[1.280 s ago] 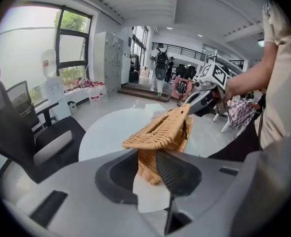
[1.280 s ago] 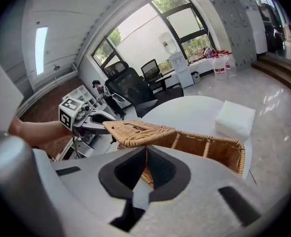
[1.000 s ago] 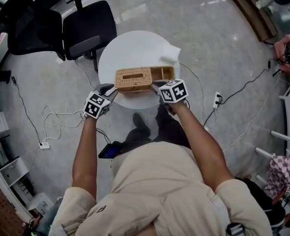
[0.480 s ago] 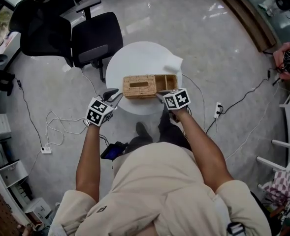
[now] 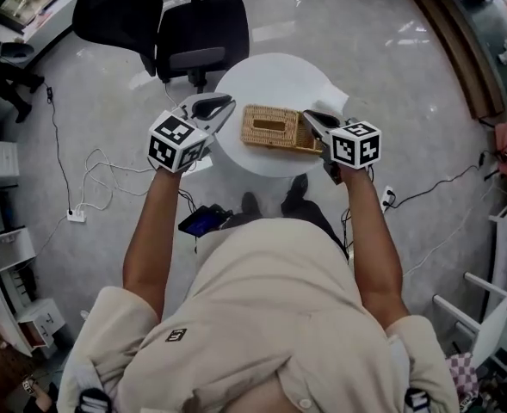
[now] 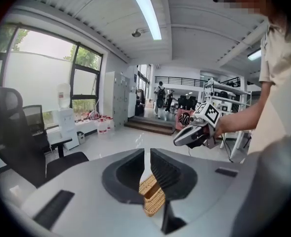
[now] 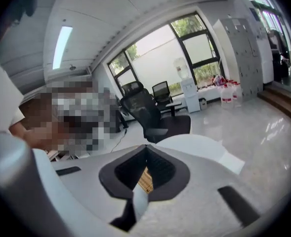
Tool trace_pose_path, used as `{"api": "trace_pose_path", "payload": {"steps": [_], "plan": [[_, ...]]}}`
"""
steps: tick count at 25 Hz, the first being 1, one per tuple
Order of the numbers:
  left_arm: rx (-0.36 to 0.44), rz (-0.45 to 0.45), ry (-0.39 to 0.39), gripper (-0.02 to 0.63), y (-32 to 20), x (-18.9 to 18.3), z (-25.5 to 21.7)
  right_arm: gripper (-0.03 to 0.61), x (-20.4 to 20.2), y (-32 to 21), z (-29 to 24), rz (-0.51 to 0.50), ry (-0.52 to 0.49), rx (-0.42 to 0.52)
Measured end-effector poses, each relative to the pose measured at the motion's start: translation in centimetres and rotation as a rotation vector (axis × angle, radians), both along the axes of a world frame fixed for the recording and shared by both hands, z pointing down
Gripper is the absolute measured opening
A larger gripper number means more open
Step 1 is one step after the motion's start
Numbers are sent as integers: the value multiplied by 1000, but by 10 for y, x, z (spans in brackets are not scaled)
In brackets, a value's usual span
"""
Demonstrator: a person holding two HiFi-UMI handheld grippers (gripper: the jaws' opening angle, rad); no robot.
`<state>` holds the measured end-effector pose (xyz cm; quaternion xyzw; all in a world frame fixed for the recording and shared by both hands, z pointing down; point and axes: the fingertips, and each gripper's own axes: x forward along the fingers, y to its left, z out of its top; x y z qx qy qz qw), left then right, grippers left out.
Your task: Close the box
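Left gripper (image 5: 225, 108): jaws have just been closing to a slit, empty. Right gripper (image 5: 312, 119): jaws together, empty. The box (image 5: 270, 127) lies on the table (image 5: 270, 76) below, between them. Its lid may sit unseated and could lift again.

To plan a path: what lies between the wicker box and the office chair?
In the head view, only bare white table, then grey floor, separates wicker box from office chair.

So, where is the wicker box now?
In the head view, the wicker box sits on the round white table, between the left claw and right claw.
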<state>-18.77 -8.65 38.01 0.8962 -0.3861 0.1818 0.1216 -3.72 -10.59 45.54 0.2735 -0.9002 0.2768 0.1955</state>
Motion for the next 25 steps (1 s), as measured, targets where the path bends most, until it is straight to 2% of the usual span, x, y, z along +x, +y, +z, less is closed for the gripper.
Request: {"api": "trace_pose_path", "payload": {"steps": [4,7,14,19,22,25], "plan": [[81,-19,80,35,-3,-7,-49,-8,-10,-15,-84,1,-55,181],[160,-22,130,35,-5,-12,-92,-8,-22,-18,-143,-40,-63,320],[320,-16,211,35,5,-11,-178,-11,-36,-1,-234,-115,33,571],[376,5,176,35,17,-1,-216,-11,-36,10,-268,-100,59,630],[396,19,130,35,23,5,-224,-11,-33,13,-275,-89,58,638],[409,29,117,35,25,10,-228,-11,-29,14,-281,-80,59,647]]}}
